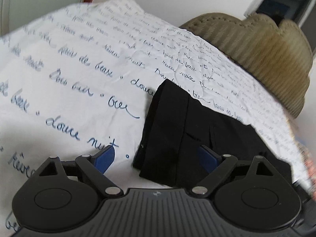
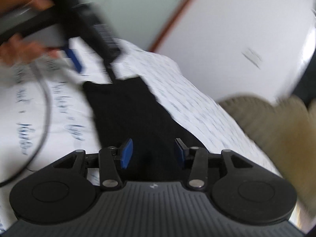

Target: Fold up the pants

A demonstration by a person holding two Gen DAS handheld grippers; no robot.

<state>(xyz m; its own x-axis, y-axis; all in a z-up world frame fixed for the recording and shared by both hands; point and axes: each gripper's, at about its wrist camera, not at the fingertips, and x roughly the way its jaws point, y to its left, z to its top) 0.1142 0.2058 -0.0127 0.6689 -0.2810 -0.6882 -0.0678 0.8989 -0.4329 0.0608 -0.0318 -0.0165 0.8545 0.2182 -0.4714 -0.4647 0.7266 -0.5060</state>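
White wall [image 1: 167, 4], olive ribbed cushion [image 1: 262, 47]

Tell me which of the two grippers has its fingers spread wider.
The left gripper. Its blue-padded fingers stand far apart, straddling the edge of the black pants. The right gripper keeps a narrower gap, open over the pants.

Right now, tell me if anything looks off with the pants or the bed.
Nothing is damaged or spilled. The black pants lie folded on the sheet, close to its right edge. The sheet is crumpled just beyond them. Both views are blurred.
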